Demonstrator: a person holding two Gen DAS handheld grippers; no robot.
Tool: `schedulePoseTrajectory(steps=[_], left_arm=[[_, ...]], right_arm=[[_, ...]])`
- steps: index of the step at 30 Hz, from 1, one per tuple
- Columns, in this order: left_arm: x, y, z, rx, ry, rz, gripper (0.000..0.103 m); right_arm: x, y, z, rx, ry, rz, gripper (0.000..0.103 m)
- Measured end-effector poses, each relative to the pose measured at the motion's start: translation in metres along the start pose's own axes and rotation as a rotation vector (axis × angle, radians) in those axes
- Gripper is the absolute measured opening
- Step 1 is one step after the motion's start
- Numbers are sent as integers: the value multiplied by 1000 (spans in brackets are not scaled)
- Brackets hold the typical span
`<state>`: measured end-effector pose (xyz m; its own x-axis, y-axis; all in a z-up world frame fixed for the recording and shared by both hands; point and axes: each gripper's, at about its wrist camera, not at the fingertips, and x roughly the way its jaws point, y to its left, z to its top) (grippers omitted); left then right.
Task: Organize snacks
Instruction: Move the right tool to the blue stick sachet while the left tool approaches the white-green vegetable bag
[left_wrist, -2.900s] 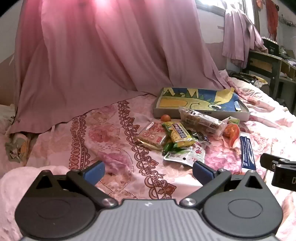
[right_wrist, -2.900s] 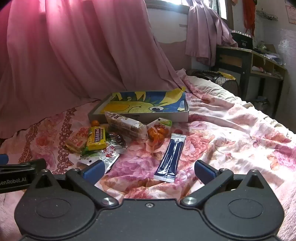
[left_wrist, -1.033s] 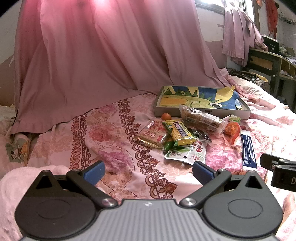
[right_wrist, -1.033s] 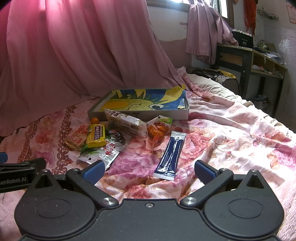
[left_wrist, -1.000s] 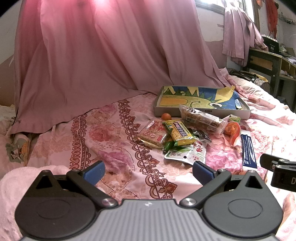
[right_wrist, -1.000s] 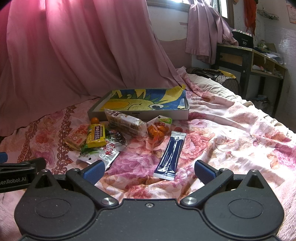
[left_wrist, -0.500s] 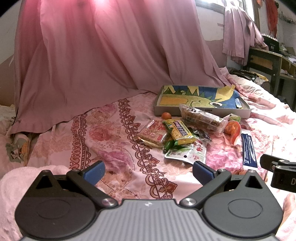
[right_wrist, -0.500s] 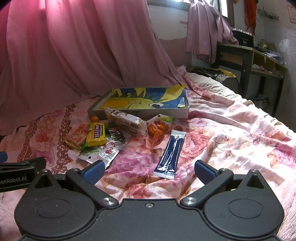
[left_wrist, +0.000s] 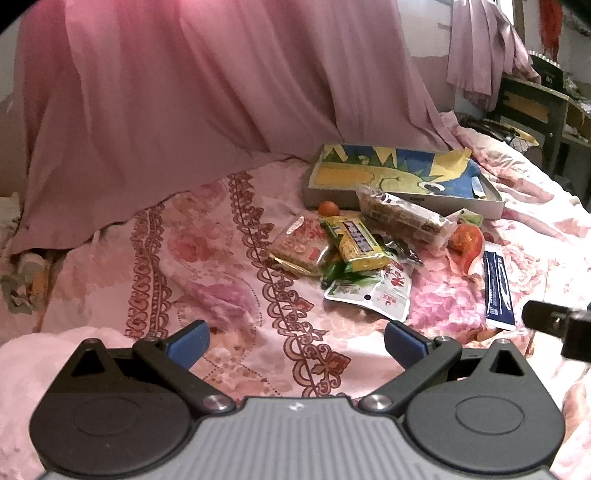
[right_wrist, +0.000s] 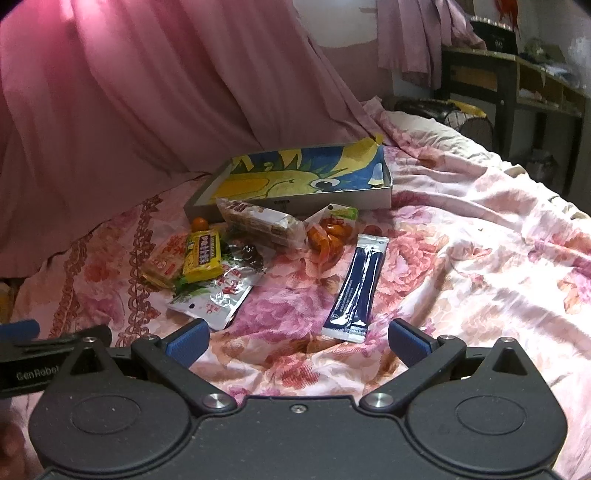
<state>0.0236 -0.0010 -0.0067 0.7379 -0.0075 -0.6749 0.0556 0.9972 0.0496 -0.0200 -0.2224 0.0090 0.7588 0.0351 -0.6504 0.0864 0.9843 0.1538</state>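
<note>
A: Left wrist view first. What's the left gripper (left_wrist: 294, 339) doing?

B: Jaws wide apart, nothing between them. It hangs low over the floral bedsheet (left_wrist: 221, 258), well short of the snacks.

A: Where's the pile?

B: Ahead and to the right, just in front of the shallow box (left_wrist: 402, 177) with the yellow-and-blue cartoon print. Yellow bar (left_wrist: 356, 242) lies on top of the pile, overlapping the red-patterned flat pack (left_wrist: 299, 247) to its left. White pouch with green and red print (left_wrist: 373, 291) is nearest the camera. Long clear-wrapped bar (left_wrist: 402, 216) lies against the box's front wall. Small orange ball (left_wrist: 328, 208) sits at the box's front left corner. Orange snack bag (left_wrist: 466, 242) is right of the long bar, dark blue sachet (left_wrist: 498, 291) further right, apart from the pile. Right edge shows part of the right gripper (left_wrist: 557, 325); state unreadable from here.

A: Right wrist view?

B: Right gripper (right_wrist: 297, 341) also spread wide, empty, above the sheet. Blue sachet (right_wrist: 356, 288) lies just ahead, roughly between the fingers' line of sight. Pile is left of it: white pouch (right_wrist: 212, 299), yellow bar (right_wrist: 203, 254), red flat pack (right_wrist: 166, 262), long bar (right_wrist: 262, 221), orange bag (right_wrist: 328, 236). Box (right_wrist: 295, 181) behind them, nothing but its printed lining visible inside. Pink curtain (right_wrist: 147, 92) behind everything. Left gripper's body shows at the left edge.
</note>
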Motion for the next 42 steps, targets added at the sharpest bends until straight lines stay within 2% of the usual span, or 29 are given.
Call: schedulePoseTrajectory(steps=[6, 13, 17, 19, 24, 28, 32, 36, 39, 42], left_arm=[[23, -4, 18, 23, 91, -58, 103], [55, -15, 43, 102, 130, -124, 103], [77, -20, 55, 130, 148, -166, 103], [90, -23, 59, 146, 165, -198, 103], [119, -27, 64, 141, 211, -218, 103], [135, -30, 68, 146, 232, -250, 103], [153, -32, 69, 130, 282, -287, 102], [165, -34, 67, 122, 324, -298, 98], [169, -35, 65, 120, 331, -293, 96], [175, -38, 64, 135, 351, -278, 91]], right_arm=[[14, -10, 25, -26, 28, -23, 102], [43, -20, 47, -60, 104, 4, 102], [67, -32, 56, -19, 171, 33, 102], [79, -37, 59, 3, 201, 31, 102], [117, -47, 64, 54, 275, 8, 102], [144, -53, 65, 110, 312, 15, 102], [159, -53, 63, 110, 333, 21, 101], [170, -54, 63, 101, 349, 9, 96], [178, -57, 61, 110, 370, -14, 88], [186, -62, 59, 138, 392, -21, 85]])
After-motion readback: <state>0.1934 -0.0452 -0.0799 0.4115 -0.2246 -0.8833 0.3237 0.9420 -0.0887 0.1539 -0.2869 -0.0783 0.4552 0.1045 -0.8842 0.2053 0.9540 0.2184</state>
